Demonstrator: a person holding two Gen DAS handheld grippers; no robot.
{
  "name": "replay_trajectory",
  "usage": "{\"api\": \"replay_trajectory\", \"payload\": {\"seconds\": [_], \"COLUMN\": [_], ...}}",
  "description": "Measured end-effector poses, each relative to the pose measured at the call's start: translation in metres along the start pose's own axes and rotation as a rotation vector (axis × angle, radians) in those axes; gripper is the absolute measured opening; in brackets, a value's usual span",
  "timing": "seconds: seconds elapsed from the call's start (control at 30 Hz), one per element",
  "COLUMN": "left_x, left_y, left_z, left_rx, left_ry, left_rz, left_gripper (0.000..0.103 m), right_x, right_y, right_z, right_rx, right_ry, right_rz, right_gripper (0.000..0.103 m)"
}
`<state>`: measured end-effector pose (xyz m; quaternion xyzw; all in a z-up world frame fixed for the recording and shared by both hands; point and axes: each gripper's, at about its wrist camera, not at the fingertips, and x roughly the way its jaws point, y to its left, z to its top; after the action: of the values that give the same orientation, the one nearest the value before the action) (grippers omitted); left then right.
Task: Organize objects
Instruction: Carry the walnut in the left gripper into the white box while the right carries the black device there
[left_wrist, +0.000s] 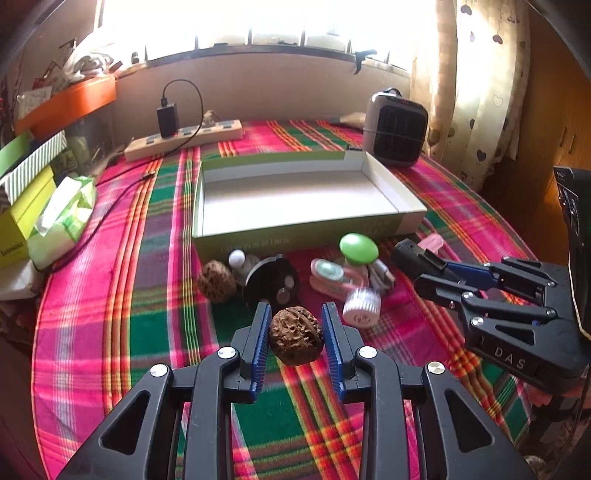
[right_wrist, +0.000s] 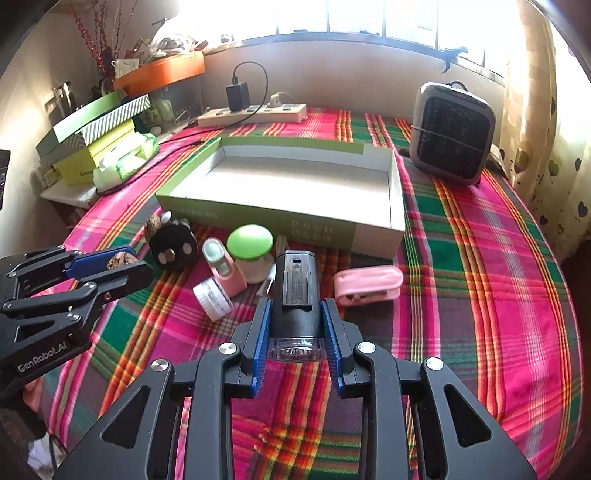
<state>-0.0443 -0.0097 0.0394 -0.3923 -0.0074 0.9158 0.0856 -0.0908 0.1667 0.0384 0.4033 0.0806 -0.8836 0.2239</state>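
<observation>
Your left gripper (left_wrist: 295, 334), seen from its own wrist camera, is narrowed onto a wrinkled brown walnut (left_wrist: 295, 338), both blue pads pressing its sides and holding it clear of the plaid tablecloth (left_wrist: 110, 314), with the empty green-sided box (left_wrist: 295, 199) lying beyond the clutter ahead. From the right wrist camera, your right gripper (right_wrist: 295, 332) is clamped on a black flashlight-like cylinder (right_wrist: 295, 291), its clear lens end toward you, just short of that same box (right_wrist: 288, 218).

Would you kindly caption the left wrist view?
Left gripper holds a walnut before the empty box.
</observation>
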Motion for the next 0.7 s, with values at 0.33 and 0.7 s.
{"api": "replay_trajectory", "payload": {"seconds": [0.33,0.7], "left_x": [0.010,0.033], "left_y": [0.006,0.015], "left_z": [0.031,0.067], "left_rx": [-0.007,-0.008], "left_ry": [-0.027,-0.034], "left_rz": [-0.004,0.010], "left_gripper": [0.026,0.026], "right_x": [-0.001,0.015], "right_y": [-0.001,-0.008], "right_z": [0.023,0.057], "right_rx": [0.002,0.013], "right_ry": [-0.030,-0.034], "right_rz": [0.019,0.032], "right_gripper": [0.029,0.029]}}
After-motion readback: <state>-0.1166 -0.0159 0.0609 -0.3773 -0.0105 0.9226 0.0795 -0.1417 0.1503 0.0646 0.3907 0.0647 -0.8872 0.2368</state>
